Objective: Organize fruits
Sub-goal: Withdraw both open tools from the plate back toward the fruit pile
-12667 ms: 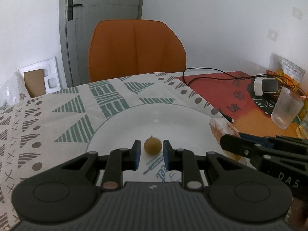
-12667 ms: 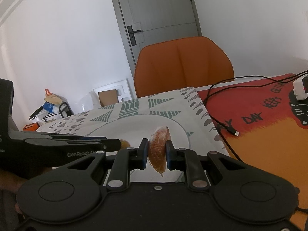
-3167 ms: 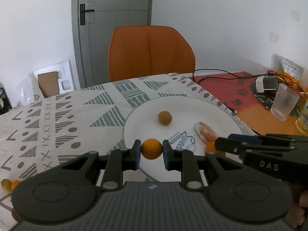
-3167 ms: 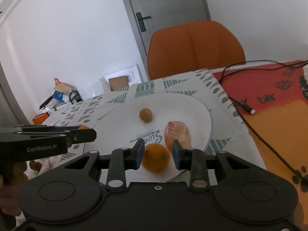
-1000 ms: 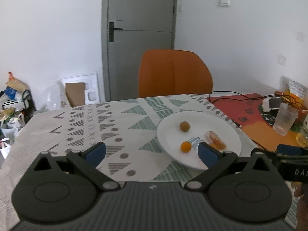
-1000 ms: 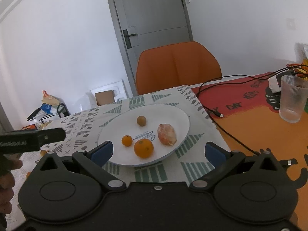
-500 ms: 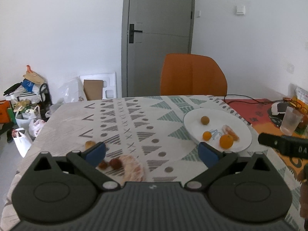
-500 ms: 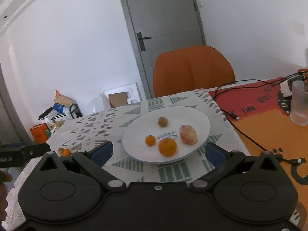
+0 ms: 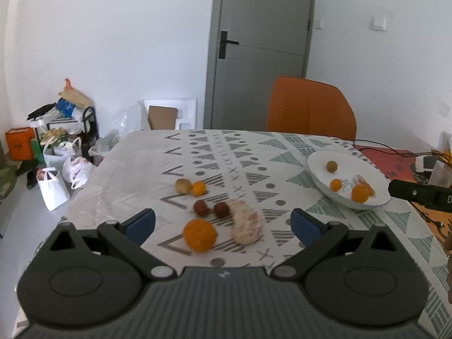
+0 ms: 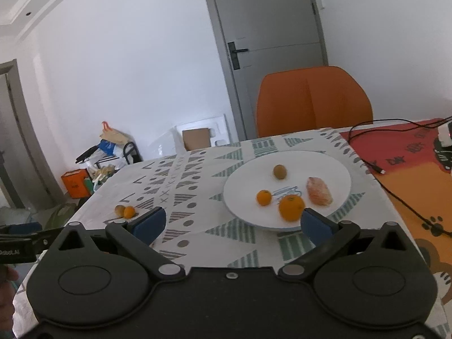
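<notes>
A white plate (image 10: 336, 166) on the patterned tablecloth holds a brown fruit (image 10: 280, 172), a small orange (image 10: 263, 197), a bigger orange (image 10: 291, 207) and a peeled segment (image 10: 319, 191). In the left wrist view that plate (image 9: 316, 161) lies at the far right. Loose fruit sits on the cloth before my left gripper (image 9: 223, 224): an orange (image 9: 199, 235), a peeled citrus piece (image 9: 245, 225), two dark red fruits (image 9: 201, 208), a brown fruit (image 9: 182, 185) and a small orange (image 9: 198, 188). Both grippers are open and hold nothing. My right gripper (image 10: 231, 223) hovers near the plate's front edge.
An orange chair (image 10: 310, 100) stands behind the table, before a grey door (image 9: 260, 65). A black cable (image 10: 375, 166) crosses the red-orange mat (image 10: 409, 186) on the right. Bags and boxes (image 9: 53, 152) clutter the floor to the left.
Both grippers have opened wide and pulled back from the plate, leaving two oranges on it. The left gripper has swung left, so the loose fruit now lies in front of it.
</notes>
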